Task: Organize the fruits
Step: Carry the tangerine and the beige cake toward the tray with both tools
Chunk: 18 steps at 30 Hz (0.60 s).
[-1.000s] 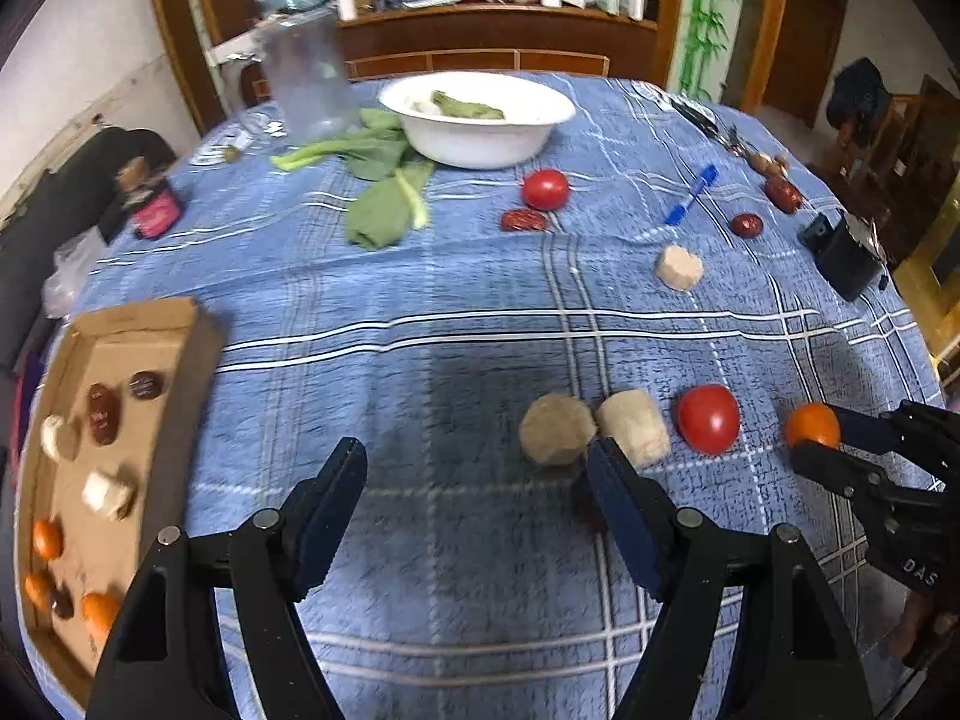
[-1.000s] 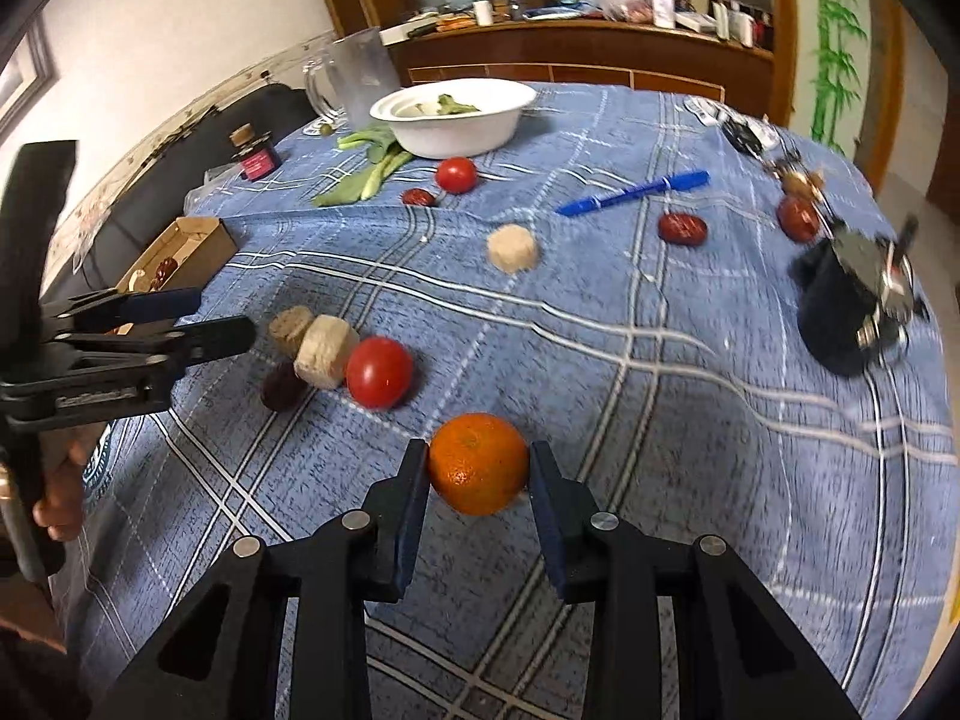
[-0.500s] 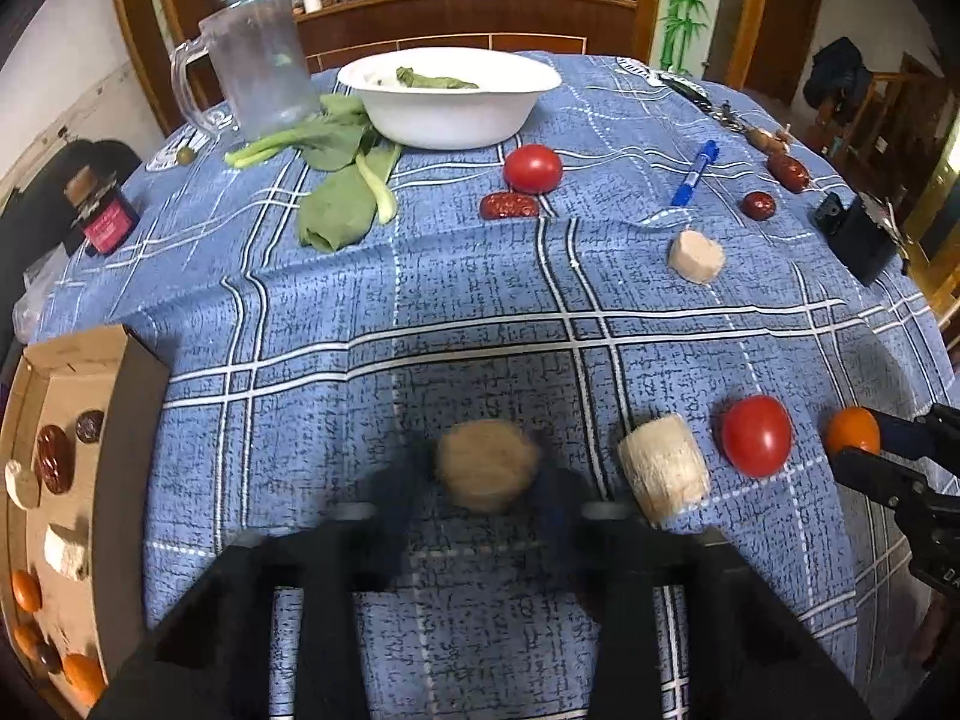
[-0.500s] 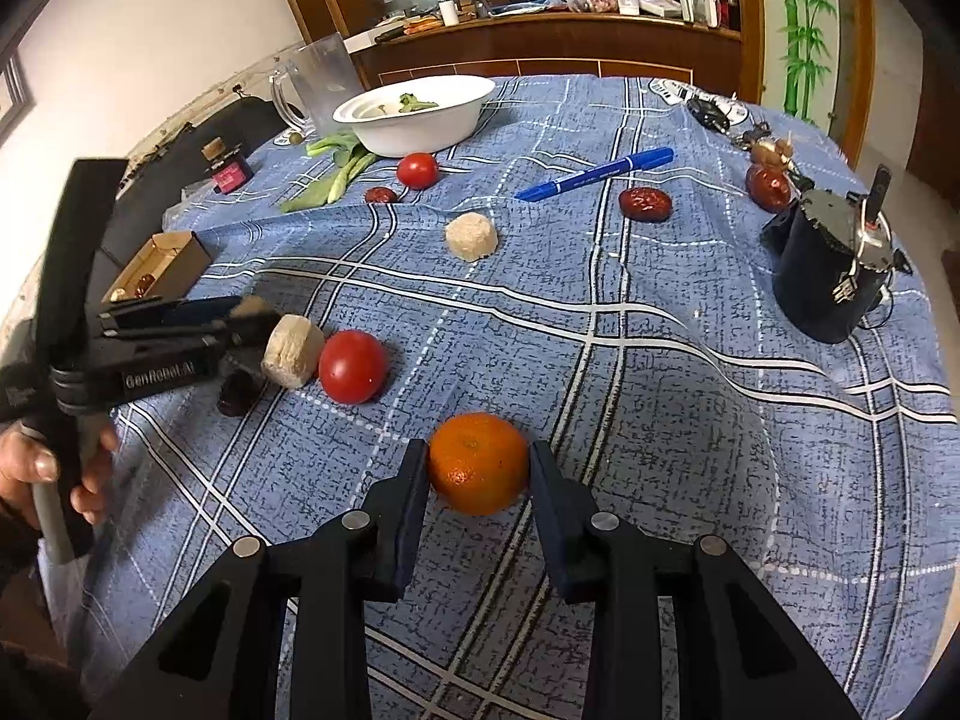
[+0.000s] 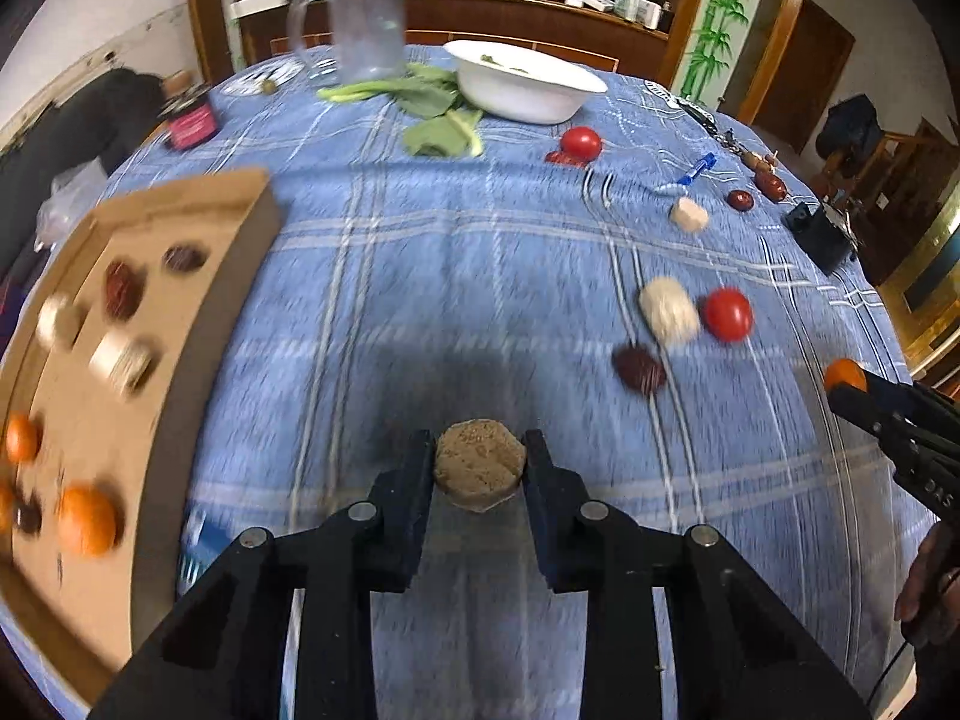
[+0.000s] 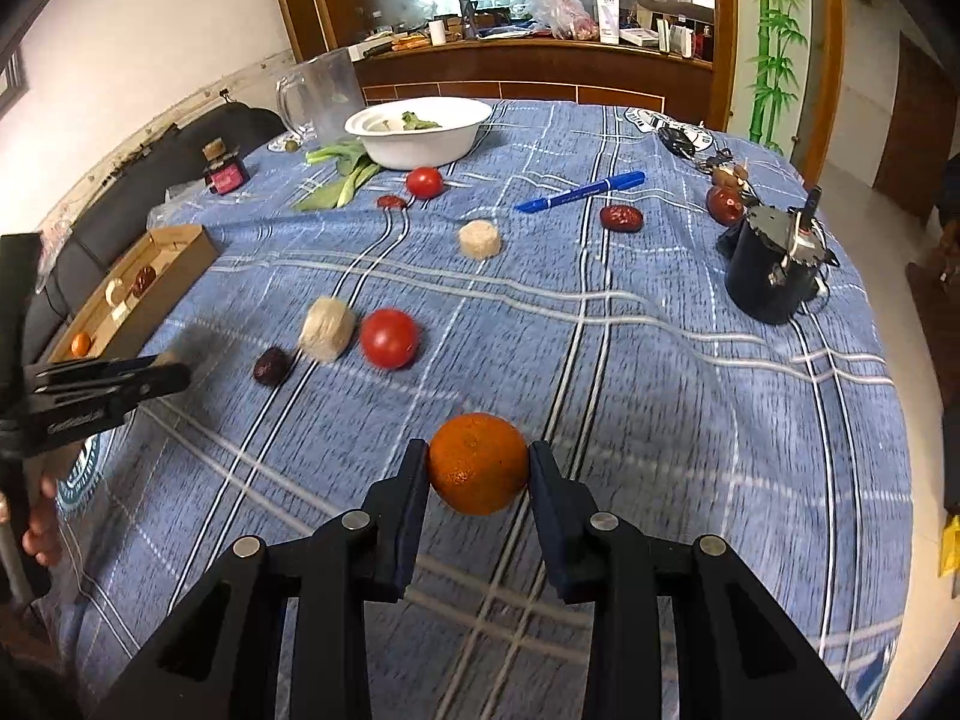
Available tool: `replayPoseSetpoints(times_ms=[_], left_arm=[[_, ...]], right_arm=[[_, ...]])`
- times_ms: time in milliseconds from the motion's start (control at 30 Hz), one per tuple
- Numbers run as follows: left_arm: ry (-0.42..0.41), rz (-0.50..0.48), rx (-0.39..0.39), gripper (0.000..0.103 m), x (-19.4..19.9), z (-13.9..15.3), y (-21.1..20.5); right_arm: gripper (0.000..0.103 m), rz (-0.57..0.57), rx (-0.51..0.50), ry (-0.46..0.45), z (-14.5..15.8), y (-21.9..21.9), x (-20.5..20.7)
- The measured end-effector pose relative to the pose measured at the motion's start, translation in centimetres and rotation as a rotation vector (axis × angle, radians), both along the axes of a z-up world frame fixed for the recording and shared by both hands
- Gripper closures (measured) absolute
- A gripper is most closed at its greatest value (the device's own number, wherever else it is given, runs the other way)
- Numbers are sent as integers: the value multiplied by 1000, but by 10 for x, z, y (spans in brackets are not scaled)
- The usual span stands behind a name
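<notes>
Brown chunk (image 5: 479,464): rough, tan, held between two black fingers.
Orange (image 6: 478,463): round, bright, held between two black fingers.
Tomato (image 6: 389,338): red, on the blue cloth, beside a pale chunk (image 6: 326,330).
Dark date (image 6: 272,365): wrinkly, near the pale chunk.
Cardboard box (image 5: 240,252): holds oranges, dates, pale chunks.

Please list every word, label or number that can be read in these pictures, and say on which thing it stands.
"GenRobot.AI", blurred, so uncertain: on the left gripper.
"D?S", middle letter unclear: on the right gripper.
Pink jar label, white box on the counter, round tablecloth print: too small or blurred to read.
</notes>
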<state>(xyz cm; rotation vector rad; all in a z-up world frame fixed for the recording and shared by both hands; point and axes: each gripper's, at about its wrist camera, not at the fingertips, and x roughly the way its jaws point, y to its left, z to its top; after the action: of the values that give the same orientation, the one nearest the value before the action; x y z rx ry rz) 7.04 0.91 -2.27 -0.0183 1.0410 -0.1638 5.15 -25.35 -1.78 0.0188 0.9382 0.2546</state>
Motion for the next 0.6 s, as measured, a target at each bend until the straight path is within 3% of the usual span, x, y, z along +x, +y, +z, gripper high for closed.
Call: replayPoseSetpoints(times_ms=[300,600], left_arm=[[-46,44,11,75,-54,11,28],[-98,44,-4,75,-68,29,49]], right_arm=[[67,-22,-32,7,-1,30,-33],[67,-21,-38,4,7,60,-39]])
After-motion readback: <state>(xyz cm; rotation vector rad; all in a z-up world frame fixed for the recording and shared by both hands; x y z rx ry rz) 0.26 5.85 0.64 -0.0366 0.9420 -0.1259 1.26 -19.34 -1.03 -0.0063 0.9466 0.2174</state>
